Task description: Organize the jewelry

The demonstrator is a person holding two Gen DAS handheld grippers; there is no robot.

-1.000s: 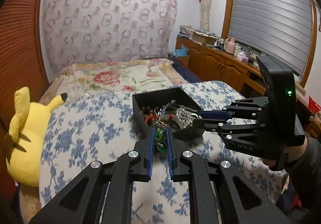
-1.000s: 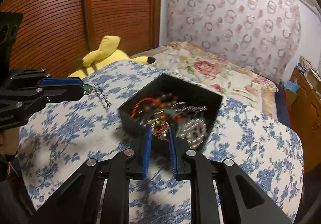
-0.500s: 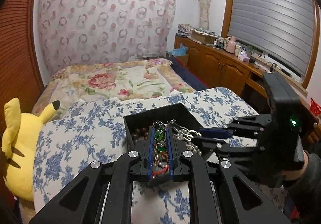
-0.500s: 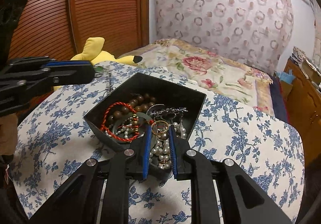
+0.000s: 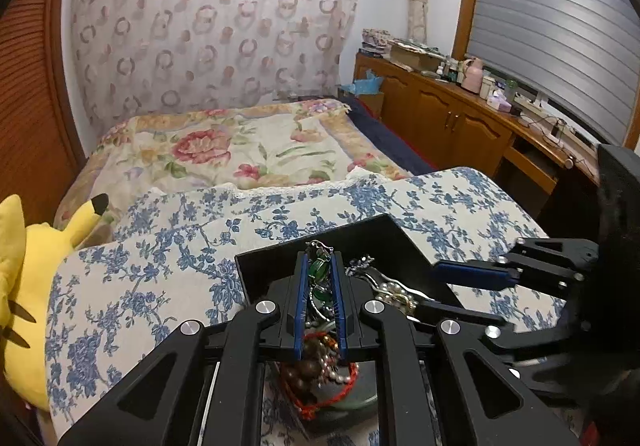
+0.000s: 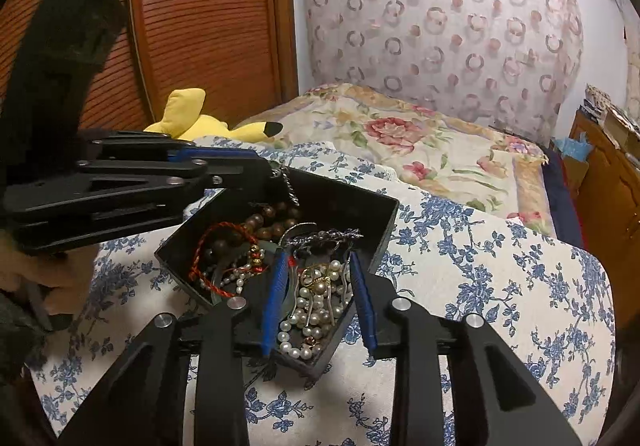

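Note:
A black open box [image 6: 362,206] holding pearls, brown beads, a red cord bracelet [image 6: 216,246] and chains sits on the blue-flowered cloth. My left gripper [image 5: 320,270] is shut on a green-stone piece with a silver chain [image 5: 318,272], held over the box [image 5: 360,230]; it shows in the right wrist view [image 6: 256,162] with the chain [image 6: 289,186] dangling. My right gripper [image 6: 318,274] is open over the box, a gold ring [image 6: 316,276] lying on the pearls between its fingers. It shows in the left wrist view [image 5: 440,280] at the box's right.
A yellow plush toy [image 5: 24,278] lies at the left edge of the flowered cloth [image 6: 500,286]. A bed with a floral quilt [image 5: 240,150] is behind. Wooden cabinets [image 5: 448,122] stand at the right, a slatted wooden door [image 6: 200,26] at the left.
My right gripper opened and let the gold ring drop into the box. My left gripper moved forward with the green-stone piece and is now over the box.

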